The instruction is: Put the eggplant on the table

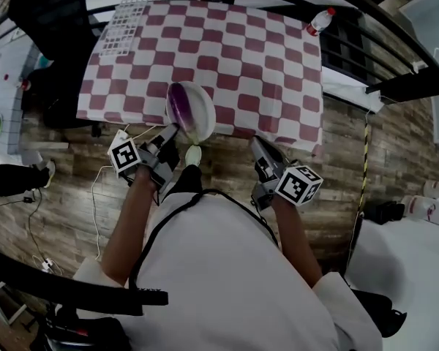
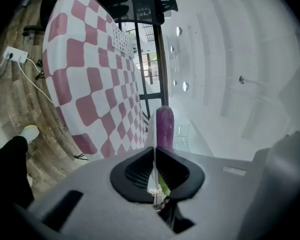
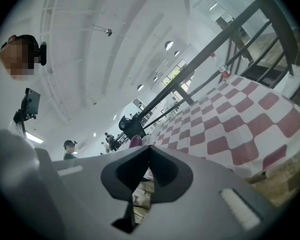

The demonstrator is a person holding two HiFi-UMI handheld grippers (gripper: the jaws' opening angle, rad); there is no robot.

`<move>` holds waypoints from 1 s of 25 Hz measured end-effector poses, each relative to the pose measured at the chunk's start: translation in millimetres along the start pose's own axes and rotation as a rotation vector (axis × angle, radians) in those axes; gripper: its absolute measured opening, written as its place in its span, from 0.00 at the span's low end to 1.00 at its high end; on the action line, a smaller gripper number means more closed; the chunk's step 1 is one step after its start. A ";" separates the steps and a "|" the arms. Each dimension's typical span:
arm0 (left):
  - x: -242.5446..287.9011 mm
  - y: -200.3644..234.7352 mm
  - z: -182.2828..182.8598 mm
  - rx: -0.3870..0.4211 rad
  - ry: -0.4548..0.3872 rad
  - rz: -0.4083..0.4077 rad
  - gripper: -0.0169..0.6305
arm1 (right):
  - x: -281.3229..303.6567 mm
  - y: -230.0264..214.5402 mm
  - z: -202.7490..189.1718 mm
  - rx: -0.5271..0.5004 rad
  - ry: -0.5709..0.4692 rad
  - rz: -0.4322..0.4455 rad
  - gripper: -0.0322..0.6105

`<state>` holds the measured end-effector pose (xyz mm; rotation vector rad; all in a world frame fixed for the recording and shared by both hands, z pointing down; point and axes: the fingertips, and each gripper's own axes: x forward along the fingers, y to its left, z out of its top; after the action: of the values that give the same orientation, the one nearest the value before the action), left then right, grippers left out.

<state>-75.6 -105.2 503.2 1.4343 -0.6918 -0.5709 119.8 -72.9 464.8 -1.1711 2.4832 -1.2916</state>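
Note:
The eggplant (image 1: 189, 112) is purple with a pale glossy side and hangs over the front edge of the table with the red-and-white checked cloth (image 1: 263, 72). My left gripper (image 1: 171, 132) is shut on its near end. In the left gripper view the purple eggplant (image 2: 164, 126) rises just past the closed left gripper (image 2: 154, 147), with a thin pale edge and a bit of green pinched between the jaws. My right gripper (image 1: 258, 145) is shut and holds nothing, to the right of the eggplant and in front of the table edge. In the right gripper view the right gripper (image 3: 149, 148) points along the table, and the eggplant (image 3: 135, 141) peeks out at its left.
A white grid rack (image 1: 124, 26) lies on the table's far left corner, and a bottle (image 1: 320, 22) stands by the far right corner. A black chair (image 1: 47, 13) is at the left. Cables (image 1: 95, 196) run over the wooden floor. Black frame bars (image 1: 395, 28) cross the right side.

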 end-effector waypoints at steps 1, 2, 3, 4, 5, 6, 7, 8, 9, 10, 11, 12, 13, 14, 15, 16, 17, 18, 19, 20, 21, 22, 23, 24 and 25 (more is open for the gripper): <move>5.3 -1.3 7.9 0.001 0.006 -0.003 0.06 | 6.9 -0.2 5.0 -0.001 -0.003 -0.005 0.06; 10.6 -2.0 15.4 0.003 0.013 -0.004 0.06 | 13.1 -1.0 9.8 -0.001 -0.007 -0.011 0.06; 15.9 -2.1 22.5 0.004 0.022 -0.003 0.06 | 19.2 -2.3 14.3 0.001 -0.011 -0.019 0.06; 21.2 -2.2 29.4 0.003 0.031 -0.001 0.06 | 25.3 -4.0 18.8 0.005 -0.015 -0.027 0.06; 26.8 -2.6 36.2 0.001 0.039 0.001 0.06 | 31.6 -5.8 23.4 0.009 -0.020 -0.035 0.06; 32.8 -3.3 43.3 -0.002 0.048 0.001 0.06 | 38.1 -7.5 28.1 0.012 -0.024 -0.042 0.06; 39.1 -4.2 50.7 -0.004 0.057 0.000 0.06 | 44.9 -8.9 32.9 0.015 -0.028 -0.048 0.06; 45.6 -5.2 58.0 -0.005 0.067 -0.002 0.06 | 51.6 -10.4 37.5 0.017 -0.033 -0.054 0.06; 52.4 -6.1 65.1 -0.004 0.077 -0.004 0.06 | 58.2 -12.1 41.7 0.018 -0.037 -0.059 0.06; 59.4 -7.0 72.1 -0.003 0.088 -0.006 0.06 | 64.8 -14.3 45.7 0.020 -0.042 -0.065 0.06; 66.6 -7.9 78.9 -0.001 0.098 -0.008 0.06 | 71.3 -17.0 49.6 0.023 -0.047 -0.071 0.06; 73.7 -9.1 85.5 0.001 0.107 -0.010 0.06 | 77.7 -19.6 53.4 0.027 -0.051 -0.078 0.06; 80.2 -10.3 91.9 0.003 0.117 -0.012 0.06 | 84.2 -21.3 56.9 0.031 -0.055 -0.083 0.06; 85.9 -11.6 98.3 0.006 0.126 -0.014 0.06 | 90.9 -22.0 60.3 0.034 -0.058 -0.087 0.06; 91.1 -13.0 104.7 0.008 0.135 -0.017 0.06 | 97.9 -22.1 63.8 0.035 -0.060 -0.090 0.06; 95.8 -14.6 110.9 0.007 0.143 -0.021 0.06 | 104.9 -22.2 67.3 0.034 -0.063 -0.092 0.06; 100.0 -16.0 116.8 0.005 0.150 -0.025 0.06 | 111.5 -22.2 70.7 0.031 -0.066 -0.094 0.06; 103.7 -16.6 122.3 0.004 0.156 -0.027 0.06 | 117.5 -22.3 74.1 0.029 -0.071 -0.096 0.06; 107.0 -16.7 127.9 0.004 0.163 -0.027 0.06 | 123.0 -22.2 77.3 0.027 -0.078 -0.099 0.06; 110.3 -16.6 133.3 0.006 0.171 -0.028 0.06 | 128.1 -22.0 80.4 0.026 -0.086 -0.102 0.06; 113.4 -16.5 138.6 0.008 0.179 -0.030 0.06 | 132.9 -21.8 83.3 0.024 -0.093 -0.106 0.06; 116.5 -16.5 143.4 0.010 0.186 -0.032 0.06 | 137.3 -21.5 85.8 0.022 -0.099 -0.110 0.06; 119.3 -16.4 147.4 0.011 0.194 -0.034 0.06 | 141.1 -21.3 87.6 0.019 -0.104 -0.114 0.06; 121.6 -16.0 150.6 0.010 0.201 -0.036 0.06 | 144.2 -21.3 88.6 0.017 -0.107 -0.120 0.06; 123.4 -15.1 153.3 0.010 0.208 -0.036 0.06 | 146.6 -21.5 88.9 0.016 -0.109 -0.126 0.06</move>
<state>-101.7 -300.9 499.8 1.4938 -0.5052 -0.4390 67.1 -237.4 459.6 -1.3758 2.3523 -1.2382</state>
